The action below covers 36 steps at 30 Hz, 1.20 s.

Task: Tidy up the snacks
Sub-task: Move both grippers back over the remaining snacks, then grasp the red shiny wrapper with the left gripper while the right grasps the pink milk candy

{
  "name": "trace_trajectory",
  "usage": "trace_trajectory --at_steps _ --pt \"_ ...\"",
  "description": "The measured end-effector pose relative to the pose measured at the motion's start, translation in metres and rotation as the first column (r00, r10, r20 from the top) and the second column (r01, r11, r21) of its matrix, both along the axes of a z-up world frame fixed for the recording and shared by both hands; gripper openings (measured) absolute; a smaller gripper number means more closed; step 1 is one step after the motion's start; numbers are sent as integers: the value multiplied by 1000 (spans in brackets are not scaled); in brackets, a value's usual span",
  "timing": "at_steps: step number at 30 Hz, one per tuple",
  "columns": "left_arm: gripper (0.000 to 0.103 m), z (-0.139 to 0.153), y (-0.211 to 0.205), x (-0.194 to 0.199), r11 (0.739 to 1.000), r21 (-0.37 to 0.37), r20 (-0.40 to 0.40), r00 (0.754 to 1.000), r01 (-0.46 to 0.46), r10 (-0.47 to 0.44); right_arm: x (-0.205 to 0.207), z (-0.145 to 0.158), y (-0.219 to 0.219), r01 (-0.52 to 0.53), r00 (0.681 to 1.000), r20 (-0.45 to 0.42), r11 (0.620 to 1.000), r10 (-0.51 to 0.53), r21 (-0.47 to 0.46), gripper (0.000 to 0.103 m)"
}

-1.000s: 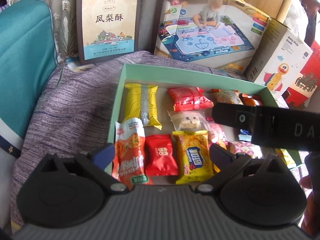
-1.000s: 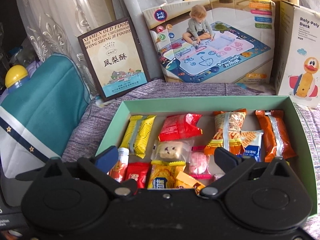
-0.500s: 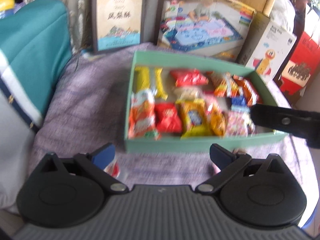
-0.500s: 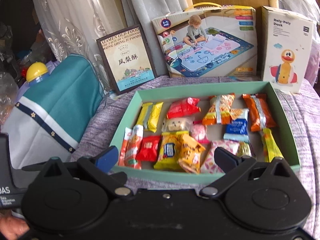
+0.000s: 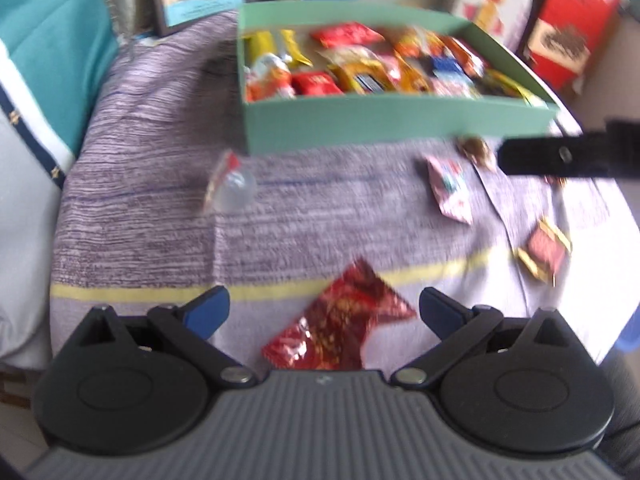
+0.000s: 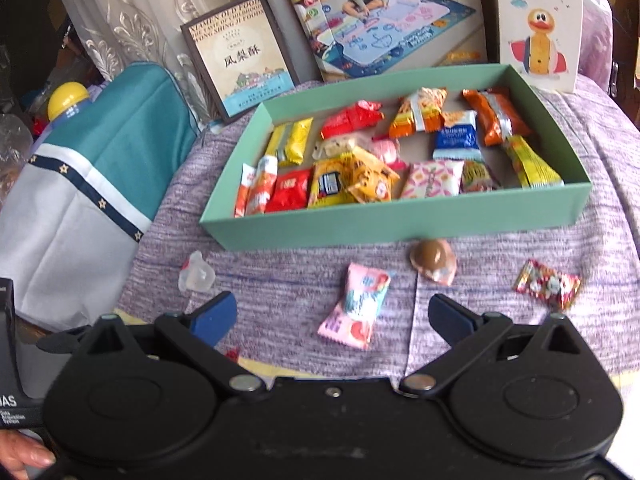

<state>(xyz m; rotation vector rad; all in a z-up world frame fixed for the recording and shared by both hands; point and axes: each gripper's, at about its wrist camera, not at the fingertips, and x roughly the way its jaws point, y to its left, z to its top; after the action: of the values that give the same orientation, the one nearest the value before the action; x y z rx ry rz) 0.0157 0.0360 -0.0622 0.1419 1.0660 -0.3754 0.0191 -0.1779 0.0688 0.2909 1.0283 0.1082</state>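
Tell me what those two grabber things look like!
Both grippers look alike: the left gripper and the right gripper each have black jaws tipped with blue pads, swinging on two round black discs with silver screws. The left one's body is ribbed grey, the right one's black. No cables or sleeves show.

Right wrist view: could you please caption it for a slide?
Open right gripper above a pink candy packet, green snack box beyond.

Snacks [image 6: 360, 160] lie in the box [image 6: 400, 220]; loose sweets [image 6: 356, 306] lie on the cloth [image 6: 280, 292] before it.

Lace curtain [image 6: 132, 20] behind; purple cloth [image 6: 460, 320] in daylight.
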Motion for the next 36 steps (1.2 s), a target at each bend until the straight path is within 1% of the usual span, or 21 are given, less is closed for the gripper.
trace_trajectory --at_steps 3,4,6,7,8,9,10,11,13,17,21,23,24,26,31,33,35,36 --pt "102 -9 -4 -6 999 37 -3 999 36 -36 -4 -7 -1 19 999 -34 1000 -19 0 103" --pt "99 -12 -6 -6 998 46 -7 999 40 -40 -5 -10 -3 27 999 -47 1000 -27 2 103" --pt "88 -18 -9 -4 998 50 -16 999 32 -31 -7 -14 -4 41 997 -59 999 -42 -10 103" --pt "77 -20 -10 -3 999 44 -28 999 25 -24 -7 -15 -5 49 997 -62 999 -50 -25 99" --pt "71 -21 -11 -3 999 49 -13 1000 11 -11 -7 -16 -6 57 996 -65 998 -60 -37 96" --pt "62 -20 -12 -3 999 51 5 1000 4 -4 -8 -17 -7 65 995 -68 997 -68 -44 92" --pt "44 -19 -13 -3 998 56 20 1000 -6 5 -8 -17 -8 70 995 -66 997 -73 -45 89" --pt "41 -17 -13 -2 999 44 21 1000 -18 17 -7 -18 -10 70 995 -63 997 -72 -40 85" --pt "41 -16 -7 2 998 -11 12 998 -61 62 -7 -19 -10 64 996 -62 998 -66 -26 84" --pt "41 -18 0 9 989 -70 13 991 -133 134 -1 -26 -3 54 994 -90 998 -57 -32 84" --pt "41 -18 4 9 984 -100 8 989 -145 146 12 -35 5 48 993 -105 998 -52 -33 75" --pt "42 -19 9 8 981 -119 0 988 -153 154 19 -40 7 43 993 -112 999 -46 -26 66" --pt "42 -19 11 7 980 -128 -4 988 -155 156 23 -42 8 43 992 -116 999 -45 -19 64" --pt "42 -19 16 7 976 -146 -12 987 -159 159 31 -49 9 46 991 -127 999 -48 -20 54" --pt "49 -19 21 10 971 -178 -29 987 -158 155 44 -66 10 70 986 -150 996 -78 -57 53" --pt "50 -20 19 9 972 -174 -23 988 -155 153 45 -67 15 45 990 -129 994 -58 -95 52" --pt "48 -20 16 9 976 -164 -12 989 -146 146 43 -68 27 -16 994 -113 988 -1 -152 35" --pt "48 -20 15 9 977 -156 -4 990 -142 143 42 -68 31 -30 994 -110 988 13 -154 27"
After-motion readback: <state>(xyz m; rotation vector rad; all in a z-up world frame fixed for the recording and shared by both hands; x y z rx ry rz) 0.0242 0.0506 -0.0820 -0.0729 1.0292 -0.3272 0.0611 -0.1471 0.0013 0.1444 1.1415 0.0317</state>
